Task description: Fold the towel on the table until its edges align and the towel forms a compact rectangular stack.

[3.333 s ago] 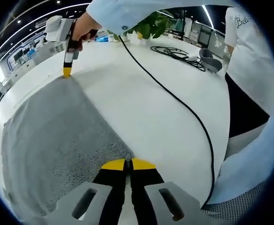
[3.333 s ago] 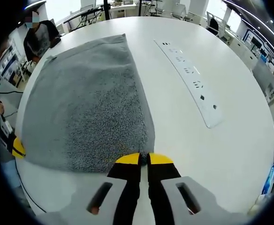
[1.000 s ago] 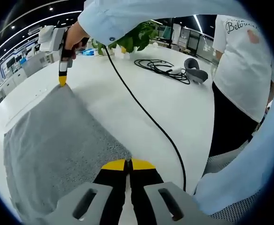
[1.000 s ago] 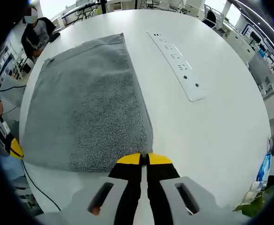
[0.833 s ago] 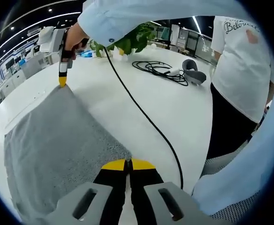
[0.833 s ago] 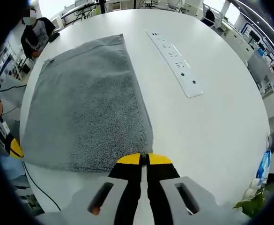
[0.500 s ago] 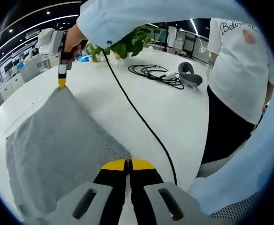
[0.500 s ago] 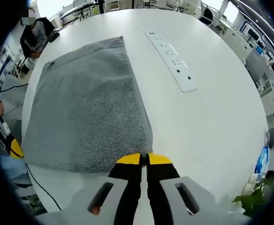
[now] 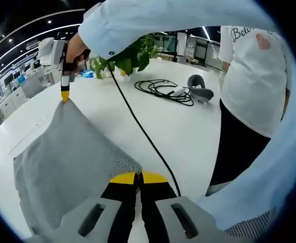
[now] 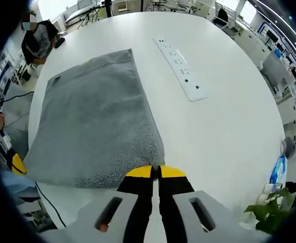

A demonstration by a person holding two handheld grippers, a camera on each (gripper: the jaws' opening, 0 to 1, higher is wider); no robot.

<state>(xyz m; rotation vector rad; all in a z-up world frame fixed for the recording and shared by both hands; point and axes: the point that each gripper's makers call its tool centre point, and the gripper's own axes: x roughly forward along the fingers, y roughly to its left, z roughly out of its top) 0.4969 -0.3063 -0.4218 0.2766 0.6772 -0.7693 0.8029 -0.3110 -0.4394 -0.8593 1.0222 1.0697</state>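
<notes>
A grey towel lies spread on the white round table, and its near edge looks raised. My left gripper is shut on one corner of that edge. My right gripper comes in at the upper left, held by a hand, its yellow tip pinching the other corner. In the right gripper view the towel stretches away from my right gripper, which is shut on its corner. The left gripper's yellow tip holds the corner at the left edge.
A black cable runs across the table from the sleeve. A coiled cable, a grey object and a plant sit beyond. A white power strip lies right of the towel. A person in white stands at the table's edge.
Both cameras have risen and tilted, with the held towel edge coming up off the table. Both grippers stay shut on their corners. The far part of the towel stays flat.
</notes>
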